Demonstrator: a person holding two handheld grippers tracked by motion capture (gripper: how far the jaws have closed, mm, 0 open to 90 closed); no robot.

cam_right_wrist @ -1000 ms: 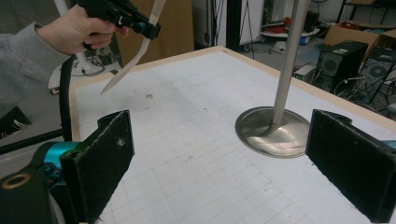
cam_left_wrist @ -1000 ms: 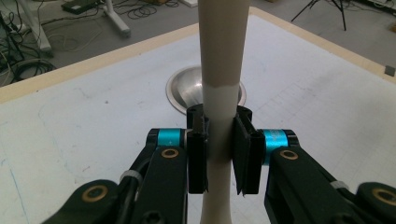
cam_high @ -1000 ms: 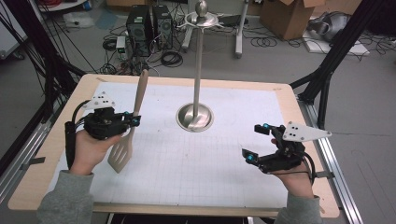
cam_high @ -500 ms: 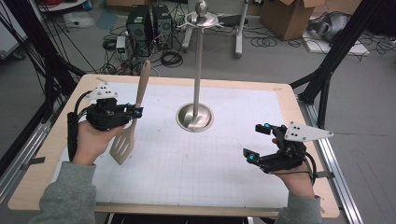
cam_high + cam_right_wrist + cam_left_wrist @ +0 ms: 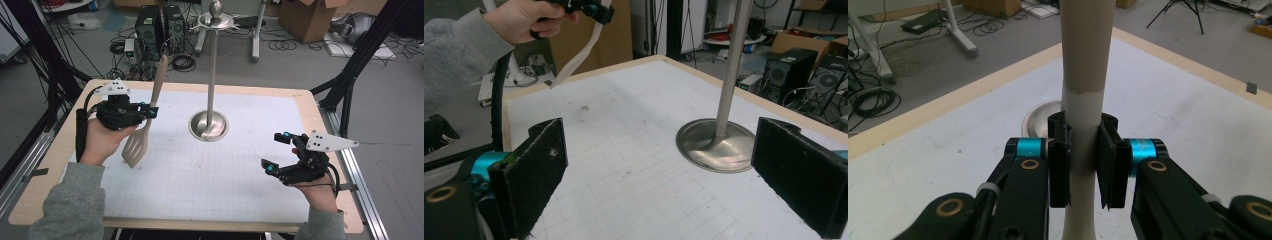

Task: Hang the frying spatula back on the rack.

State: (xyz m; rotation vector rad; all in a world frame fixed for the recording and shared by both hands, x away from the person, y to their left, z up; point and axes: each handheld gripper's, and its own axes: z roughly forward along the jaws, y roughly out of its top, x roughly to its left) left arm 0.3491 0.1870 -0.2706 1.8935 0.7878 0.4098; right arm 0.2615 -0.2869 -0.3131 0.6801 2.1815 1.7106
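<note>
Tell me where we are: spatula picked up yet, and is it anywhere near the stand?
Done: the left gripper is shut on the spatula, lifted off the table, blade down. In hand: it's held left of the metal stand, not touching it. Left: probably bringing it to the stand's top ring, where nothing hangs. The right gripper is open and empty.

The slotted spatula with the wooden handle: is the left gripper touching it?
Touching. In the left gripper view, the left gripper has both black jaws pressed flat against the slotted spatula, at its handle, with no gap.
</note>
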